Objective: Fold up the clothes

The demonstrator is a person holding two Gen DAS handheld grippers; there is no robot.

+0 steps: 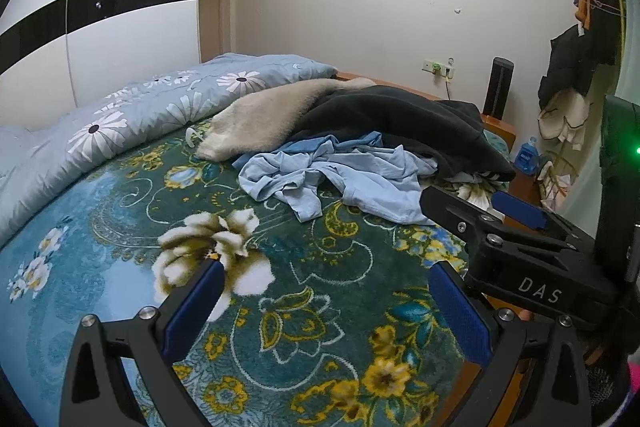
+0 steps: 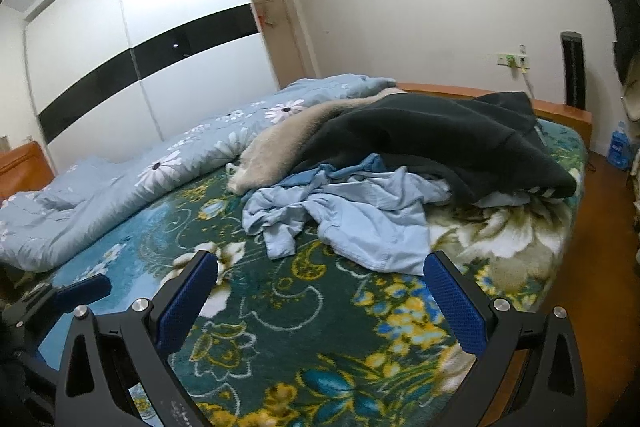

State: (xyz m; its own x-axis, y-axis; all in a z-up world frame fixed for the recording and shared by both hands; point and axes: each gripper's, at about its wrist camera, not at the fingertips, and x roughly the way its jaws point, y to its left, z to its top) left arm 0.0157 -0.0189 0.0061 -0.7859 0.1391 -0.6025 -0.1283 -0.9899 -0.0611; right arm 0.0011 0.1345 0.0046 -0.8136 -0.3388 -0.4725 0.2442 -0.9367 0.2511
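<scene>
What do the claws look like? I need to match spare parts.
Both the left claw and right claw have black angular frames with triangular cutouts, silver screws and textured blue finger pads. The right claw's body carries white "DAS" lettering.

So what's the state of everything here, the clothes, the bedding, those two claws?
Left claw: open, holding nothing, above the blanket.
Right claw: open, holding nothing.
Light blue shirt: crumpled, unfolded.
Dark garment: heaped, unfolded, partly over the shirt.
Beige garment: lying loose, partly under the dark one.
Flowered quilt: bunched along the far side.
Floral blanket: spread flat.
</scene>
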